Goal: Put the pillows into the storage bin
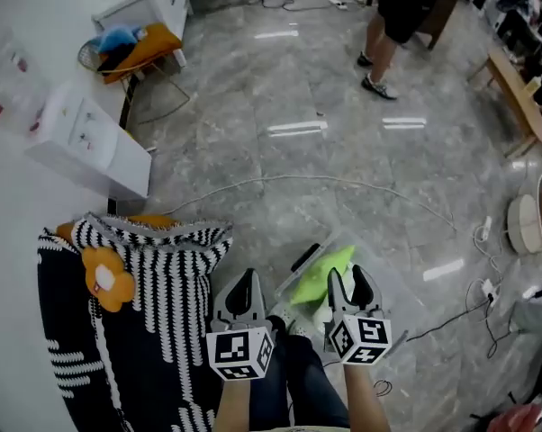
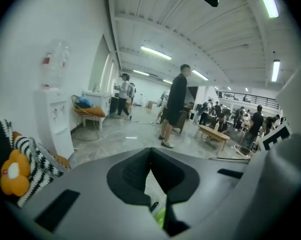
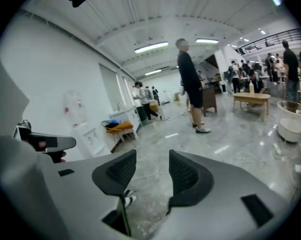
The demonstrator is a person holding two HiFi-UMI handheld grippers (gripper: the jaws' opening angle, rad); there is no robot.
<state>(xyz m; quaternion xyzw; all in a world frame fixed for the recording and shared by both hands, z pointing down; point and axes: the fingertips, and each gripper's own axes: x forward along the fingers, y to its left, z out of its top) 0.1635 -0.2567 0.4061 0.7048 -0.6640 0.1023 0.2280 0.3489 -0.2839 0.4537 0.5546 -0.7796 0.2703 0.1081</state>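
Left striped pillow point(image 1: 136, 313) outside at far left, seemingly yet to go in. Held left gripper point(image 1: 245, 282) with fingers point(image 2: 133, 174) pressed together, empty. Had green pillow point(image 1: 323, 275) apparently in storage bin point(image 1: 303, 257) already. Held right gripper point(image 1: 352, 282) with fingers point(image 3: 188, 176) spread, empty.

Counted: one left hand-held gripper point(image 1: 244, 279), one right hand-held gripper point(image 1: 349, 277), one green pillow point(image 1: 321, 274), one storage bin point(image 1: 392, 300), one water dispenser point(image 1: 84, 142).

Green pillow point(image 1: 323, 274) half hidden behind right tongs point(image 1: 347, 279).
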